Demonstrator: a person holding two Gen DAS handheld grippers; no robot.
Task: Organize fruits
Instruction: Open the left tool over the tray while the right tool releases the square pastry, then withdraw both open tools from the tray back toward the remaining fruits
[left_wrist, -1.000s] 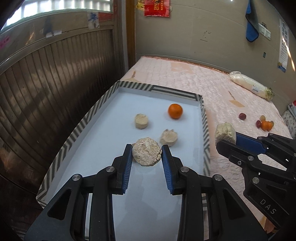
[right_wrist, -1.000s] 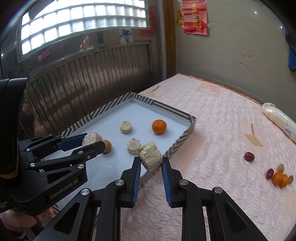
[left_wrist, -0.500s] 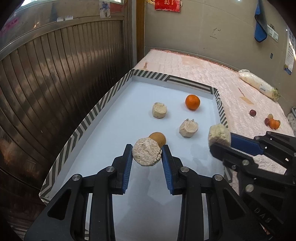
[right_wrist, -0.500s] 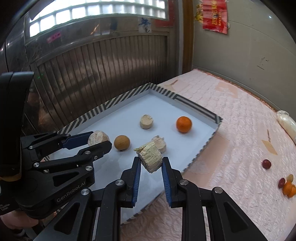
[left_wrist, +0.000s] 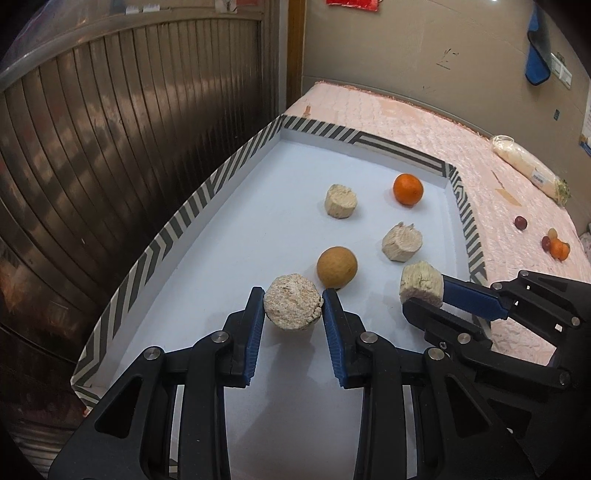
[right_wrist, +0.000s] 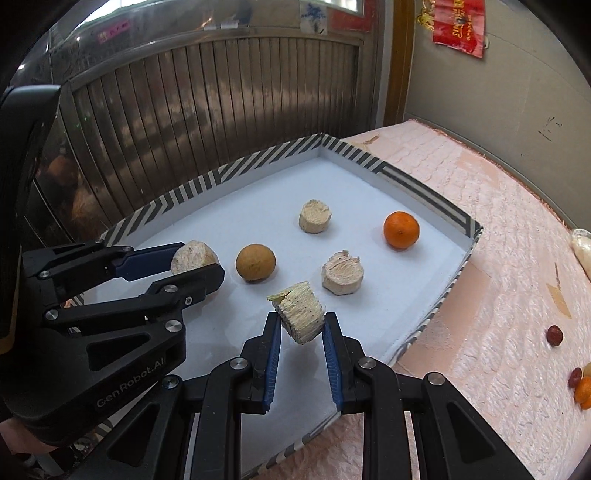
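1. The left gripper is closed on a round pale chunk, and it holds this piece above the white floor of the striped tray, near the front edge of the tray.
2. The right gripper is clamped on a fibrous wedge chunk, tilted, and it hangs over the tray beside the right wall of the tray.
3. A brown round fruit lies on the tray floor just behind the left gripper.
4. Two more pale chunks rest in the middle of the tray, apart from each other.
5. An orange sits near the far right corner of the tray.
6. Outside the tray, to its right on the pink quilt, small fruits lie in a group, well apart from the tray.
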